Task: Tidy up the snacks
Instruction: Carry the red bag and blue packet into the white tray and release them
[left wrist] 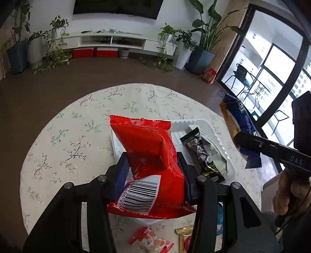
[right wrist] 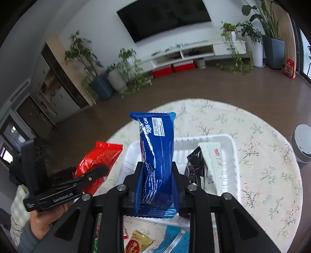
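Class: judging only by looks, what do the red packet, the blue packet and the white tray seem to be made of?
Red packet: probably glossy plastic film; it crinkles, glints, and has a crimped edge.
Blue packet: likely the same shiny film, with creases catching light.
White tray: seemingly thin moulded plastic, semi-matt, with ribbed walls.

A home living room. A large dark television (right wrist: 164, 18) hangs on a pale wall above a long low white media unit (left wrist: 111, 41) with open shelves, and 2 red boxes (left wrist: 95, 52) sit on the floor beneath it. Potted plants (left wrist: 204, 39) stand at both ends, some trailing onto the brown floor (left wrist: 58, 81). A tall black-framed glass door (left wrist: 272, 68) shows a balcony with a chair. A round tabletop (left wrist: 64, 132) wears a floral cloth.
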`<state>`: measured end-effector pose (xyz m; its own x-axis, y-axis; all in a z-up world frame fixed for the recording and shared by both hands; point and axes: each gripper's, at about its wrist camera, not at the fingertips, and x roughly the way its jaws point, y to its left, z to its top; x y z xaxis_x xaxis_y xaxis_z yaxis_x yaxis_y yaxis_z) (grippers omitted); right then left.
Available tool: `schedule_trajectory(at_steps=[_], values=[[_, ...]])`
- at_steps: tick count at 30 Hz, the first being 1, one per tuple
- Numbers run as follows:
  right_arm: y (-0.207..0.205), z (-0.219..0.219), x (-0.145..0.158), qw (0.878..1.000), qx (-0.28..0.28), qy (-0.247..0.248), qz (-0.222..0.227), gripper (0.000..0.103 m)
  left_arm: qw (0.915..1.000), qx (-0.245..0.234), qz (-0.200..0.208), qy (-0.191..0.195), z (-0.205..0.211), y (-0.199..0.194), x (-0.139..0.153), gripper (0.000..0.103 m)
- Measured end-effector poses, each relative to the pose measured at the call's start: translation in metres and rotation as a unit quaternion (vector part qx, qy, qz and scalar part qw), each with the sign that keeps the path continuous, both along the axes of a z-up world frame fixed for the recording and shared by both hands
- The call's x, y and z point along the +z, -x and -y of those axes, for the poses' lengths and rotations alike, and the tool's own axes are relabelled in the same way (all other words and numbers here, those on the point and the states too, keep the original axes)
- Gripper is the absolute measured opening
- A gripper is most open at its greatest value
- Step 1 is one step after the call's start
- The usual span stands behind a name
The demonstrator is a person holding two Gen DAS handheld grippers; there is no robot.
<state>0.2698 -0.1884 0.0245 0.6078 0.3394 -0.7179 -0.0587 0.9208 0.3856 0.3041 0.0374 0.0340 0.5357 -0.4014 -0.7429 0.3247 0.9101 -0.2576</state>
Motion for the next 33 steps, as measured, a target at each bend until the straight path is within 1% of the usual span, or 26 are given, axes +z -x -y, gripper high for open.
schedule_trajectory(at_steps=[2,5,7,12,14,17,20,24,26,32,33], values=[[-0.009,-0.01,-0.019,1.0,0.004,0.013,-0.023,0.028,0.9999,-0.008,-0.008,-0.001,0.006,-0.009,-0.015,0.045],[-0.017,-0.018,-0.04,0.999,0.008,0.029,-0.044,0.028,0.9994,-0.025,-0.01,-0.022,0.016,-0.009,-0.038,0.045],[-0.022,-0.021,-0.051,0.998,0.006,0.035,-0.056,0.028,0.999,-0.026,-0.016,-0.032,0.021,-0.014,-0.05,0.045],[-0.03,-0.024,-0.075,0.996,0.001,0.049,-0.078,0.028,0.9981,-0.027,-0.035,-0.044,0.026,-0.024,-0.076,0.045],[-0.031,-0.026,-0.081,0.995,-0.001,0.051,-0.081,0.028,0.9979,-0.026,-0.034,-0.049,0.025,-0.026,-0.083,0.045],[-0.036,-0.028,-0.09,0.994,0.0,0.059,-0.086,0.028,0.9982,-0.019,-0.035,-0.045,0.022,-0.03,-0.085,0.046],[-0.04,-0.029,-0.095,0.994,-0.006,0.067,-0.088,0.028,0.9975,-0.023,-0.039,-0.054,0.026,-0.032,-0.088,0.047],[-0.041,-0.03,-0.099,0.993,-0.005,0.074,-0.092,0.028,0.9971,-0.024,-0.041,-0.06,0.027,-0.03,-0.093,0.055],[-0.04,-0.033,-0.099,0.992,-0.002,0.084,-0.091,0.029,0.9974,-0.024,-0.04,-0.056,0.026,-0.027,-0.093,0.056],[-0.04,-0.036,-0.099,0.992,-0.003,0.091,-0.089,0.031,0.9973,-0.035,-0.033,-0.054,0.031,-0.017,-0.085,0.073],[-0.04,-0.036,-0.099,0.992,-0.003,0.09,-0.089,0.031,0.9973,-0.036,-0.032,-0.054,0.032,-0.016,-0.084,0.074]])
